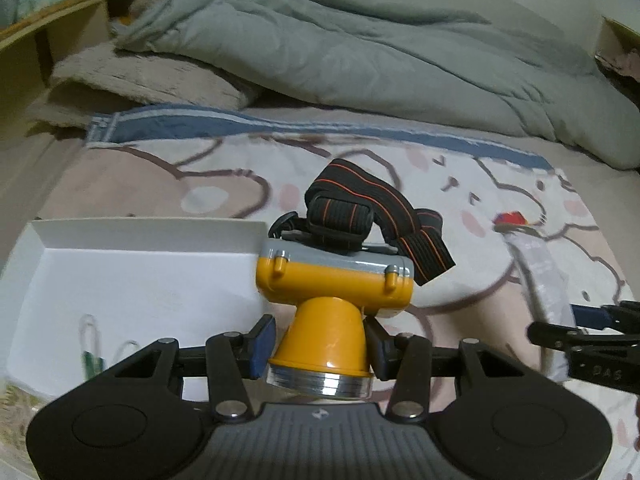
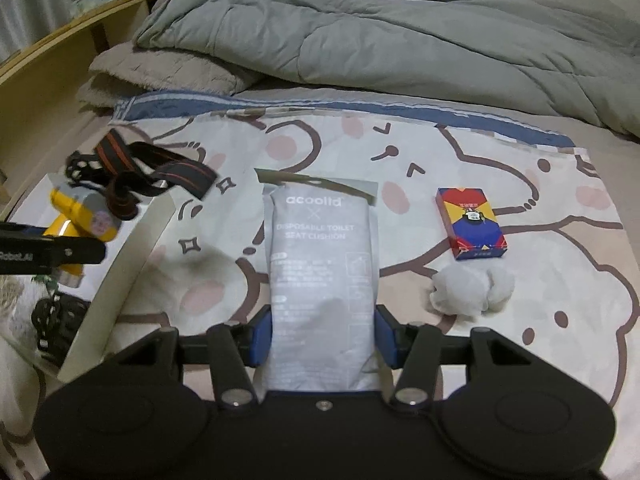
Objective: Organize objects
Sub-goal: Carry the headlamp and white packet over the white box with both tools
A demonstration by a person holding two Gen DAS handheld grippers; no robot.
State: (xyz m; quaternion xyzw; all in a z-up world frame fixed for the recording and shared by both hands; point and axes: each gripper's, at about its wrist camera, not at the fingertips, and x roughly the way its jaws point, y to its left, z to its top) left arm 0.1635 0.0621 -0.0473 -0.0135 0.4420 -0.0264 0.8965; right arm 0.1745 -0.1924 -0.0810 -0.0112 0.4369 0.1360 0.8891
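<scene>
My left gripper [image 1: 320,340] is shut on the cone of a yellow headlamp [image 1: 334,280], whose black and orange strap [image 1: 360,200] hangs behind it. The lamp is held up beside the right wall of a white open box [image 1: 132,272]. My right gripper [image 2: 323,336] is shut on the lower part of a grey packet [image 2: 320,248] marked as a disposable toilet seat cushion, its blue pads pressing on both long edges. The right wrist view shows the headlamp [image 2: 76,216] at the left, above the box wall [image 2: 132,264].
A red, yellow and blue card box [image 2: 472,224] and a white crumpled wad [image 2: 468,288] lie on the cartoon-print sheet to the right of the packet. Paper clips [image 1: 92,340] and a black cable [image 2: 52,328] lie in the box. A grey duvet [image 2: 400,40] covers the back.
</scene>
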